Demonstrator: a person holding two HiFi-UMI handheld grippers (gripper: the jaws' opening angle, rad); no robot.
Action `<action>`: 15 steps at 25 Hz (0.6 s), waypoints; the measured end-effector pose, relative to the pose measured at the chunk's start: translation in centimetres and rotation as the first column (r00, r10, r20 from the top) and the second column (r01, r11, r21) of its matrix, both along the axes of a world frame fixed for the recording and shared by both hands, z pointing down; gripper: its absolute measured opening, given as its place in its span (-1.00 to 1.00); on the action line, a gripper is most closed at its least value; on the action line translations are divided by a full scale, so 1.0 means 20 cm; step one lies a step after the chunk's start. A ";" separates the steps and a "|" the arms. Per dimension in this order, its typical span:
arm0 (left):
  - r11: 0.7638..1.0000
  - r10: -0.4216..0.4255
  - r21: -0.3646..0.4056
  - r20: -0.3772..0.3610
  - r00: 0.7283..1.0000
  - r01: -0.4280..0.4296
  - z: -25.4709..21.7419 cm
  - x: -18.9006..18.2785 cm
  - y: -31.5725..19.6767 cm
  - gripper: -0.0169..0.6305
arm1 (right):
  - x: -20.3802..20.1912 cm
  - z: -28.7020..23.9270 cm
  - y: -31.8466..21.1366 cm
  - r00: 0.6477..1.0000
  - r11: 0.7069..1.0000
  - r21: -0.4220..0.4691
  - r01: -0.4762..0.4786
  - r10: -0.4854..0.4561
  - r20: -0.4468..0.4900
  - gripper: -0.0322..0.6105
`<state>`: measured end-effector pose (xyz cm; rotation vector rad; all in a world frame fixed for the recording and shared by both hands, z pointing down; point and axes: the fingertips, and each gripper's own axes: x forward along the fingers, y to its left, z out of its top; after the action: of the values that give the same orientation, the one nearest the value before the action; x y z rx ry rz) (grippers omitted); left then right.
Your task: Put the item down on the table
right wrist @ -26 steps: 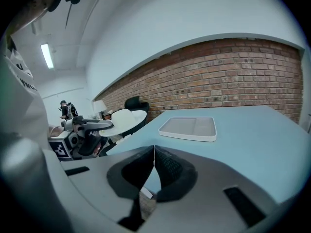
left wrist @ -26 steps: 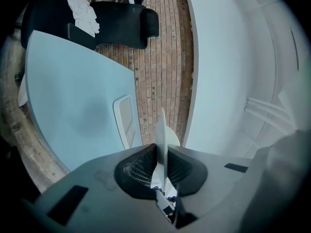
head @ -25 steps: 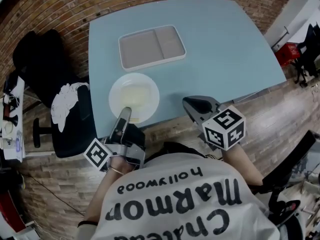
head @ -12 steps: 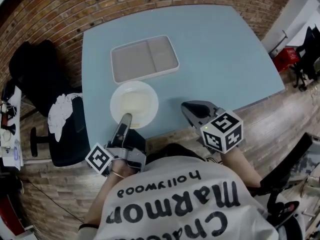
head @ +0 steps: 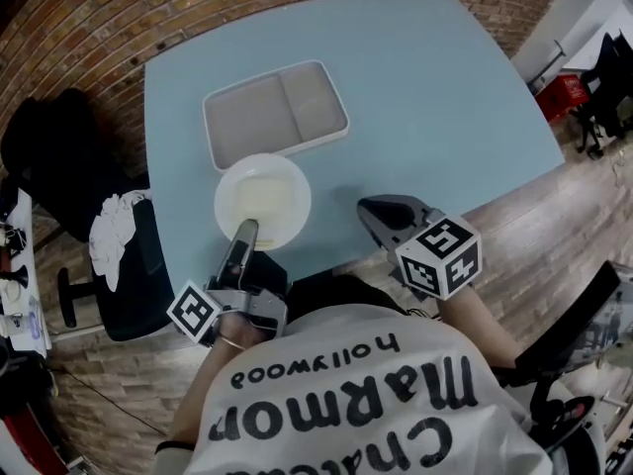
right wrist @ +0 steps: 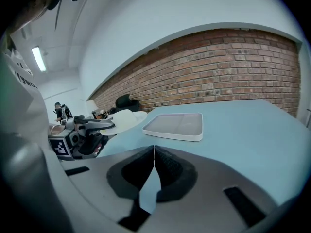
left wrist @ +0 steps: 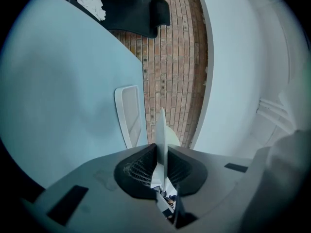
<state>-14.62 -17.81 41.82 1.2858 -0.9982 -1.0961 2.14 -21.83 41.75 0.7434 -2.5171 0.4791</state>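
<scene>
Left tongs (head: 244, 228): clenched on the near rim of the plate (head: 262, 198); in the left gripper view the rim (left wrist: 161, 130) stands edge-on between the jaws.
Plate: white and round, over the desk (head: 425, 97) by its near edge, toward the left corner. In the right gripper view it (right wrist: 119, 118) is held about level and looks lifted off the desk.
Right tongs (head: 374, 209): clenched on nothing, jaws pressed together, over the near edge, well apart from the plate.
Tray (head: 276, 113): white with two compartments, flat on the desk just beyond the plate, near the left edge.
Chair (head: 148, 265): black, beside the left edge, with a white cloth (head: 111, 231) on it.
</scene>
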 end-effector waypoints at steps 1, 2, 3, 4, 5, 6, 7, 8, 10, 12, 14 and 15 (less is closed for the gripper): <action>1.000 0.012 -0.003 -0.004 1.000 -0.012 0.00 0.00 -0.03 -0.88 | 0.01 0.00 -0.02 1.000 1.000 -0.001 -0.015 0.015 -0.003 -0.87; 1.000 0.024 -0.006 -0.005 1.000 -0.025 0.00 0.00 -0.06 -0.88 | 0.01 -0.01 -0.04 1.000 1.000 -0.002 -0.029 0.029 -0.005 -0.87; 0.999 0.038 -0.006 -0.005 0.999 -0.038 0.00 0.00 -0.09 -0.88 | 0.01 -0.02 -0.06 0.999 0.999 -0.002 -0.041 0.041 -0.005 -0.87; 0.999 0.050 -0.005 -0.005 0.999 -0.050 -0.01 0.00 -0.11 -0.88 | 0.01 -0.03 -0.08 0.999 0.999 -0.002 -0.050 0.050 -0.007 -0.87; 0.998 0.062 -0.003 -0.007 0.998 -0.062 -0.02 0.00 -0.14 -0.88 | 0.01 -0.03 -0.09 0.998 0.998 -0.001 -0.059 0.059 -0.010 -0.87; 0.997 0.074 -0.001 -0.011 0.997 -0.074 -0.02 -0.01 -0.16 -0.88 | 0.00 -0.04 -0.11 0.998 0.998 -0.001 -0.067 0.067 -0.013 -0.87; 0.996 0.087 0.003 -0.014 0.996 -0.087 -0.02 -0.01 -0.19 -0.88 | -0.01 -0.04 -0.12 0.997 0.997 -0.002 -0.075 0.075 -0.014 -0.87; 0.995 0.100 0.006 -0.015 0.995 -0.100 -0.03 -0.01 -0.21 -0.88 | -0.03 -0.04 -0.14 0.997 0.997 -0.003 -0.080 0.080 -0.014 -0.87; 0.993 0.116 0.014 -0.013 0.993 -0.116 -0.04 -0.04 -0.25 -0.88 | -0.06 -0.04 -0.16 0.996 0.996 -0.006 -0.085 0.085 -0.019 -0.87; 0.992 0.121 0.022 -0.017 0.993 -0.121 -0.06 -0.07 -0.29 -0.88 | -0.09 -0.04 -0.18 0.996 0.996 -0.011 -0.092 0.092 -0.022 -0.87; 0.992 0.123 0.029 -0.021 0.992 -0.123 -0.08 -0.10 -0.32 -0.88 | -0.11 -0.05 -0.21 0.995 0.995 -0.013 -0.100 0.099 -0.020 -0.87; 0.992 0.123 0.030 -0.021 0.992 -0.122 -0.08 -0.11 -0.34 -0.88 | -0.13 -0.05 -0.22 0.995 0.995 -0.013 -0.102 0.101 -0.020 -0.87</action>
<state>-16.85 -24.55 40.20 1.3374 -0.8777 -1.0319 -0.37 -26.28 40.65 0.8698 -2.4644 0.5206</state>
